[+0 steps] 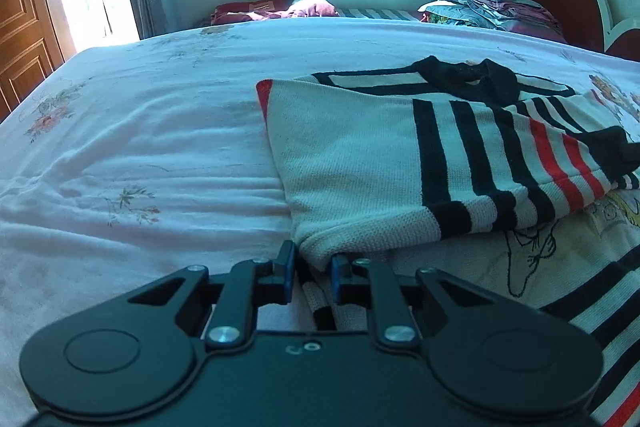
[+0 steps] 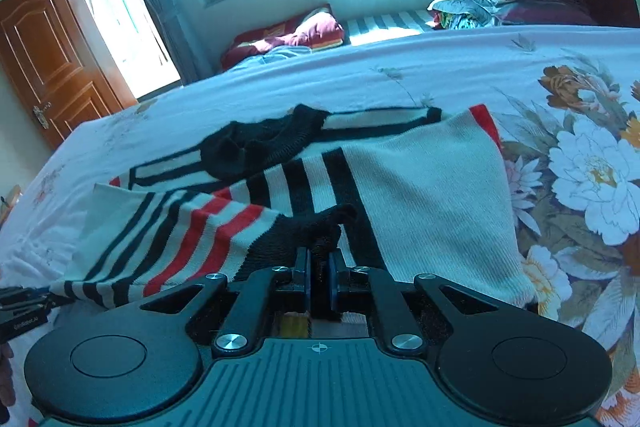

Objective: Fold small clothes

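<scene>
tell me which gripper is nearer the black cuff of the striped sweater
Right. The right gripper is shut on the black cuff itself. The left gripper pinches a white corner of the striped sweater, away from that cuff.

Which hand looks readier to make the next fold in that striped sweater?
Probably both together: the left gripper pinches the sweater at its white corner, and the right gripper clamps the black cuff.

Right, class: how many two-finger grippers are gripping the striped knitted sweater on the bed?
2. The left gripper pinches a cream corner of the black, white and red striped knitted sweater; the right gripper is clamped on its black cuff, nearer the floral bedsheet.
</scene>
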Demonstrator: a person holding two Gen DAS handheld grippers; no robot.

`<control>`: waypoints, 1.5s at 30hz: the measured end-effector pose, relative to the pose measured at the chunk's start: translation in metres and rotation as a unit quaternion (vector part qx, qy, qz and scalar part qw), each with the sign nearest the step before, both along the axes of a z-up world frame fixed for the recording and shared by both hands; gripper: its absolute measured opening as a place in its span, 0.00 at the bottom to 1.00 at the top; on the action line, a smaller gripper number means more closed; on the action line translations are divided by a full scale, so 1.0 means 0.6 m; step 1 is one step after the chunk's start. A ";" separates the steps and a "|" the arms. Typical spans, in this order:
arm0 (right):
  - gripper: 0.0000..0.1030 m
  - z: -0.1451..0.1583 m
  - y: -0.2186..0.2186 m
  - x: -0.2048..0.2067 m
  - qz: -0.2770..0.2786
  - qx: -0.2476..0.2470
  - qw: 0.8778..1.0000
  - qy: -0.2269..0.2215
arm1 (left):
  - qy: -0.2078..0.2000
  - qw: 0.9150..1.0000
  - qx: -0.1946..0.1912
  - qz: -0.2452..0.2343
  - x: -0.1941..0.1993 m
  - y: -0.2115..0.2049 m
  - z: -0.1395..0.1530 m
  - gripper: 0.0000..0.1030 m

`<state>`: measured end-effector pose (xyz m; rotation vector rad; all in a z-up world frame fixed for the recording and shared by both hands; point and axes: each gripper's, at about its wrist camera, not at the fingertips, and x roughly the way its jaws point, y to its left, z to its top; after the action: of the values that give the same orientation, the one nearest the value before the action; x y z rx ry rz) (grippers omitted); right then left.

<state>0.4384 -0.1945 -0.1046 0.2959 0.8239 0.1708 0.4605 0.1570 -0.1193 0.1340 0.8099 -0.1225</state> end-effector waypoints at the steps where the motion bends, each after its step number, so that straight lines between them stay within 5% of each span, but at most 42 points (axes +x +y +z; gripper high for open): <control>1: 0.07 -0.009 -0.001 0.001 -0.004 0.003 1.000 0.010 | 0.000 1.000 0.004 -0.001 0.000 -0.002 0.000 0.15; 6: 0.08 -0.024 -0.004 0.005 -0.011 0.012 1.000 0.025 | 0.005 1.000 0.015 -0.008 -0.002 -0.005 -0.001 0.20; 10: 0.19 0.009 -0.020 -0.009 -0.033 -0.013 0.999 -0.010 | -0.028 0.999 -0.015 -0.005 -0.036 0.027 0.036 0.57; 13: 0.18 0.019 -0.039 0.004 -0.033 -0.017 0.999 -0.014 | -0.071 0.997 -0.037 0.003 -0.036 0.038 0.068 0.54; 18: 0.18 0.030 -0.005 0.036 0.016 -0.029 0.999 -0.016 | -0.084 0.994 -0.051 -0.039 0.027 -0.019 0.084 0.42; 22: 0.17 -0.018 0.045 0.053 0.042 -0.087 0.994 0.047 | 0.028 0.997 -0.019 -0.075 0.084 -0.071 0.011 0.48; 27: 0.17 -0.005 0.032 0.047 0.032 -0.091 0.995 0.009 | 0.002 0.995 -0.025 -0.093 0.096 -0.059 0.021 0.48; 31: 0.17 -0.011 0.016 0.091 0.012 -0.104 0.994 0.009 | -0.004 0.997 -0.013 -0.076 0.183 -0.033 0.027 0.50; 34: 0.17 -0.028 -0.004 0.132 -0.018 -0.140 0.989 0.041 | 0.035 0.997 -0.041 -0.051 0.258 0.005 0.002 0.65; 37: 0.17 -0.016 -0.018 0.135 -0.047 -0.135 0.989 0.038 | 0.026 0.996 -0.082 -0.026 0.263 0.025 0.019 0.54; 39: 0.17 0.009 -0.002 0.119 -0.043 -0.114 0.993 0.006 | -0.001 0.994 -0.096 -0.043 0.232 0.010 0.040 0.55; 42: 0.17 0.026 0.074 0.112 0.022 -0.070 0.997 -0.017 | 0.000 0.988 -0.117 -0.100 0.203 -0.055 0.047 0.61; 45: 0.17 0.018 0.145 0.119 0.065 -0.037 0.997 -0.013 | 0.013 0.986 -0.090 -0.138 0.192 -0.125 0.036 0.61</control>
<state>0.5100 -0.1077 -0.0941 0.1698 0.8229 0.2656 0.5754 0.0818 -0.0978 0.0730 0.7991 -0.4596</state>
